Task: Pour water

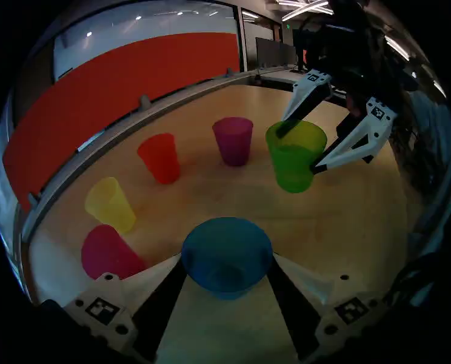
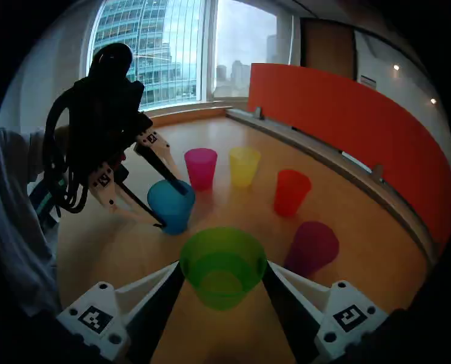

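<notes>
Six translucent plastic cups are standing on the wooden table point(image 1: 347, 212); the left gripper point(image 1: 227, 259) is clasping the blue cup point(image 1: 227, 246), the right gripper point(image 2: 223, 265) the green cup point(image 2: 222, 279).

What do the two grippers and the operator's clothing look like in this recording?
The left gripper and right gripper both have white wedge-shaped fingers with black inner faces, each carrying a square black-and-white marker. In the right gripper view, the left gripper's body is black and bulky, with dark cables looping off it. The person wears a light grey sleeve.
</notes>
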A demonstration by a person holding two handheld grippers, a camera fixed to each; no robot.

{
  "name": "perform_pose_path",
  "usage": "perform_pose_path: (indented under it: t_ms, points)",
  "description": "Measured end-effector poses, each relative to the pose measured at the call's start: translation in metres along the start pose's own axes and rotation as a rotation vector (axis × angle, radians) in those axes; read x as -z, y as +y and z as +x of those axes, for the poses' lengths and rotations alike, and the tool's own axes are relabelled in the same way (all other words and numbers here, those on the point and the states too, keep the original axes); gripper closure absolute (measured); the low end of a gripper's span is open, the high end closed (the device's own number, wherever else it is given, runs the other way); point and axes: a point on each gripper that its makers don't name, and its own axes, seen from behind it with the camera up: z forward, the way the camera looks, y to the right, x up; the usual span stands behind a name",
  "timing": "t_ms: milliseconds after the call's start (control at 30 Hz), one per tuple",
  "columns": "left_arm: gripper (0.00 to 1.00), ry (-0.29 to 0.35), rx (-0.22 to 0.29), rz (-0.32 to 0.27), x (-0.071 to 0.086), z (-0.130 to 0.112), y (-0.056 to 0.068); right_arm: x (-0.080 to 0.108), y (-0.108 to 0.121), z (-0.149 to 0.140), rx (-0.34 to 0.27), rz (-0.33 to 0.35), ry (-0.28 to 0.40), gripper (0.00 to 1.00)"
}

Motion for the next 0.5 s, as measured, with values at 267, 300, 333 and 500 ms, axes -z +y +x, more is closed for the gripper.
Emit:
perform_pose_path:
  t_ms: [267,300,333,500]
  points:
    - [0.13,0.009,0.01,-0.004,-0.001,-0.002,0.002,-0.004,0.0,-0.002,0.005,-0.004,-0.004,0.09]
    - [0.13,0.009,0.012,-0.005,-0.001,-0.003,0.003,-0.005,0.0,-0.002,0.006,-0.004,-0.004,0.09]
    - [0.13,0.007,0.014,-0.006,-0.001,-0.004,0.003,-0.005,0.0,-0.002,0.007,-0.005,-0.004,0.09]
    - [0.13,-0.003,0.024,-0.008,0.0,-0.012,0.004,-0.006,-0.001,-0.002,0.011,-0.008,-0.005,0.09]
